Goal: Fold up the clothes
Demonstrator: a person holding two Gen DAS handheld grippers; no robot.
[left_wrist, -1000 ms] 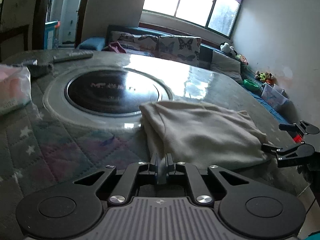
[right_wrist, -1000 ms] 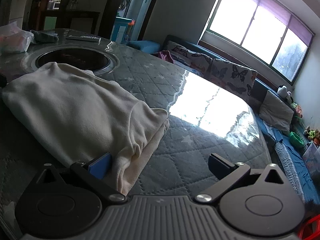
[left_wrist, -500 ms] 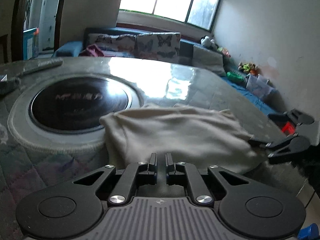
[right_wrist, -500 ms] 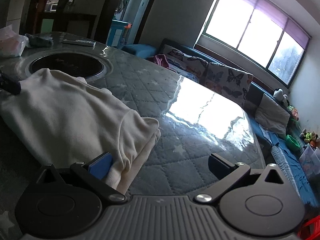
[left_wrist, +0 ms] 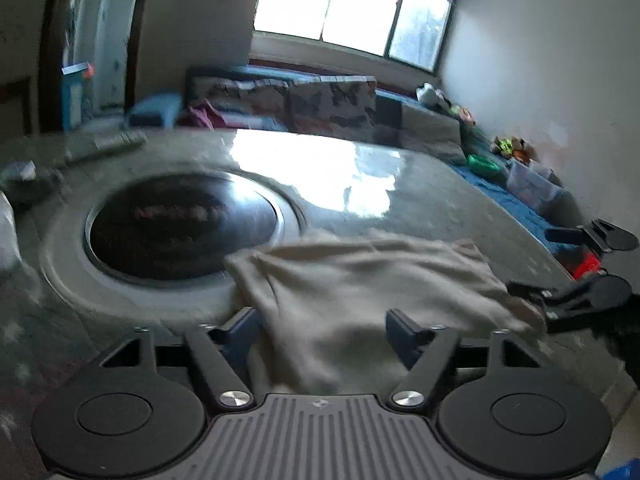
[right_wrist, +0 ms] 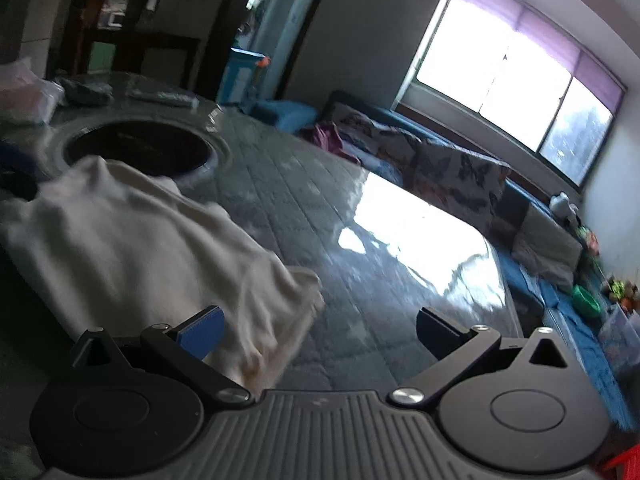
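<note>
Both grippers stood with their jaws apart. From the left wrist view, the left gripper (left_wrist: pixel 324 326) had just been opening, its two fingers straddling the near edge of the cream garment (left_wrist: pixel 360 280) without pressing on it, so the cloth lay between them but loose. On the right, the right gripper (right_wrist: pixel 320 330) was spread wide too; its left blue pad sat just beside the garment's near right corner, and whether it touched the cloth I could not tell.

By my judgement the folding was well along. The quilted table (right_wrist: pixel 304 208) bore the garment as a compact, roughly rectangular bundle of more than one layer, lying at the near edge, to the right of the dark round inset (left_wrist: pixel 182 226) sunk into the table (a cooktop, perhaps; its lettering was blurred). With both tools freed from it, a fold looked freshly laid down. What was left seemed small: maybe one more fold, or a squaring-up of the edges.

As for the garment itself, it was pale cream, soft and thick-looking, with gentle wrinkles across the top. Its far left corner rose in a small peak near the inset's rim, and its near right corner showed stacked, slightly ragged layers that did not quite line up.
</note>
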